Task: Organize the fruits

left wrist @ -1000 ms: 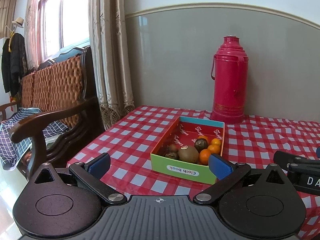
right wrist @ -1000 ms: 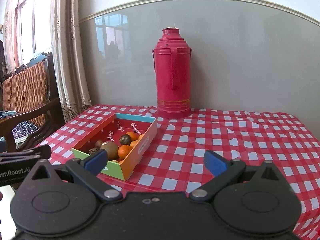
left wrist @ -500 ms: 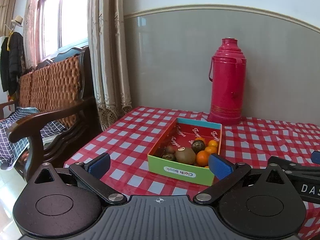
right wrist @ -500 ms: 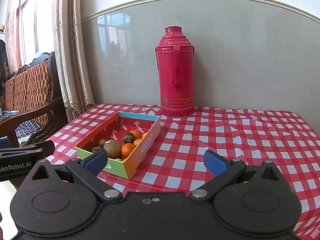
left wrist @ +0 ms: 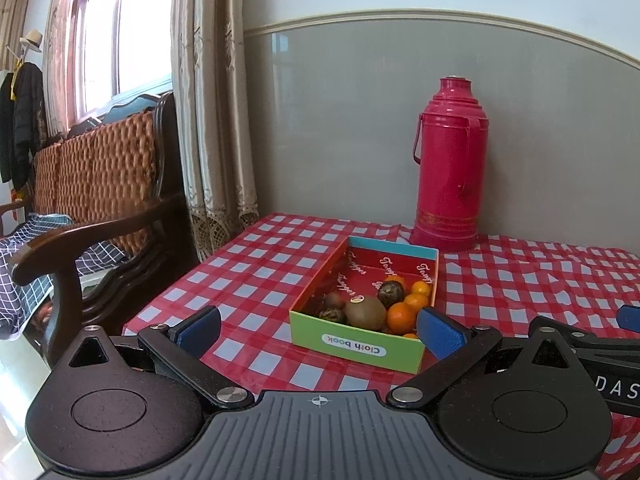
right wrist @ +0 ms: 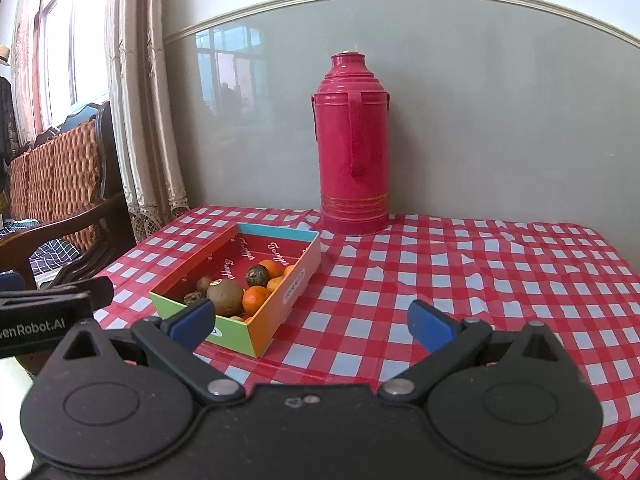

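Observation:
An open cardboard box point(left wrist: 356, 346) with a green front, marked "Cloth book", sits on the red checked tablecloth. Inside lie a brown kiwi point(left wrist: 365, 312), several small oranges point(left wrist: 400, 316) and dark round fruits point(left wrist: 390, 290). The same box point(right wrist: 260, 334) shows left of centre in the right wrist view, with the kiwi point(right wrist: 225, 297) near its front. My left gripper point(left wrist: 320, 330) hangs open just short of the box's front wall, holding nothing. My right gripper point(right wrist: 310, 326) is open too, beside the box's right front corner, over the table's near edge.
A tall red thermos point(left wrist: 448, 168) stands behind the box by the grey wall; it is also in the right wrist view point(right wrist: 354, 148). A wooden chair with a woven back point(left wrist: 96, 184) and a curtain point(left wrist: 208, 92) flank the table's left side.
Both grippers have drawn back and risen a little, so the box and thermos look smaller and sit further off. Jaws stay open; the fruit has not moved.

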